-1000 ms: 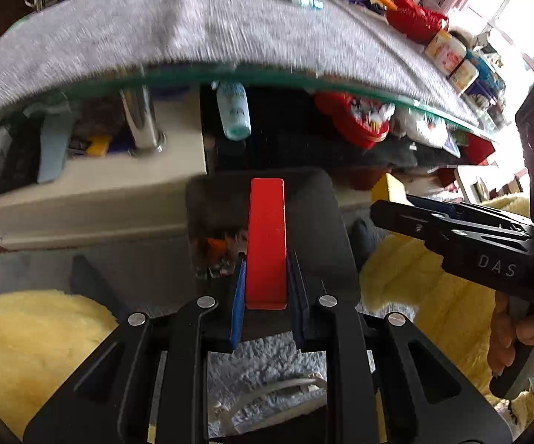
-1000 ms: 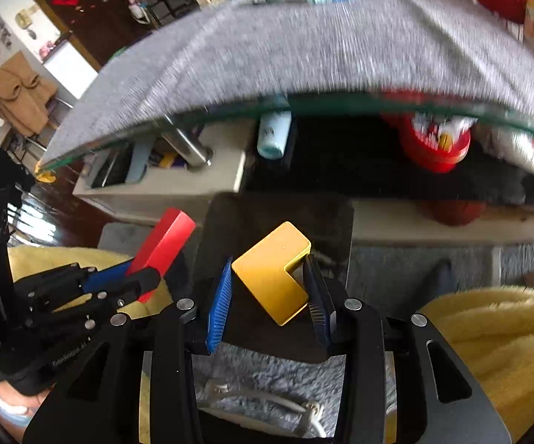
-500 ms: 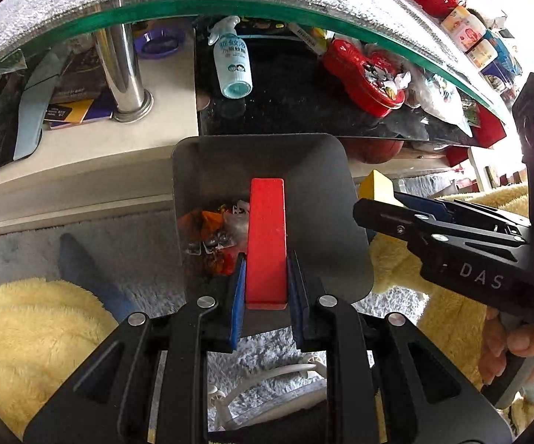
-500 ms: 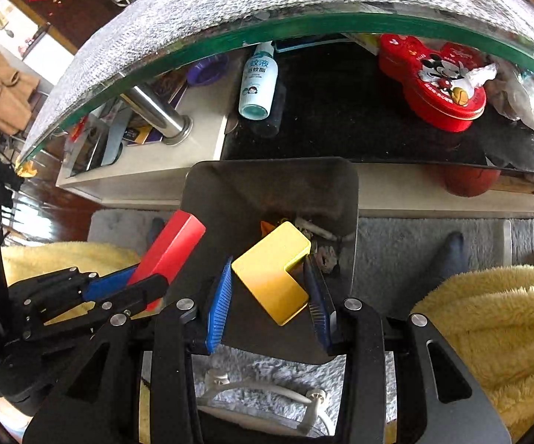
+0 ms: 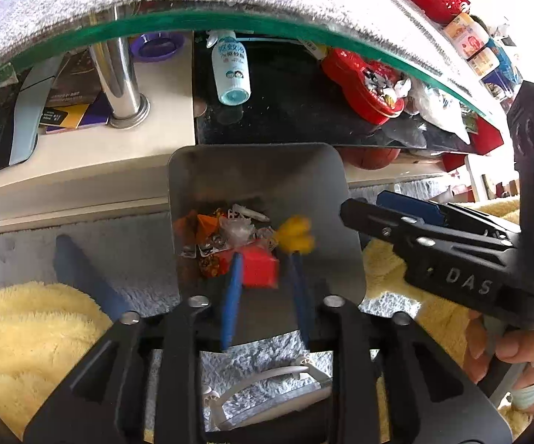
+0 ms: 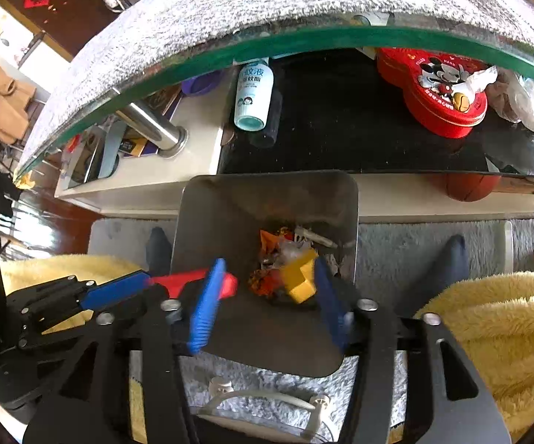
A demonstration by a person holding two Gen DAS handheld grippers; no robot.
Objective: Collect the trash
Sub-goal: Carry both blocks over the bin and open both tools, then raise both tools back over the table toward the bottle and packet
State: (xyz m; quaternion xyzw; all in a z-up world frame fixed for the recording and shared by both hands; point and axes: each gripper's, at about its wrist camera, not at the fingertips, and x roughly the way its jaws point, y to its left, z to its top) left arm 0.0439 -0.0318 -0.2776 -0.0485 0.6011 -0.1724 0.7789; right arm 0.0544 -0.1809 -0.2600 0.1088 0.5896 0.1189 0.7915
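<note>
Both grippers hang over the metal bin [image 5: 259,170], which stands on the grey rug below the glass counter edge [image 5: 230,26]. The left gripper [image 5: 265,277] has its blue fingers [image 5: 230,296] opening, and the red block [image 5: 259,268], blurred, sits between them, free of the pads, above the wrappers in the bin's bottom. The right gripper [image 6: 267,292] is opening too; the yellow block [image 6: 298,277] lies blurred just beside its right finger, over the same pile of trash [image 6: 274,244].
</note>
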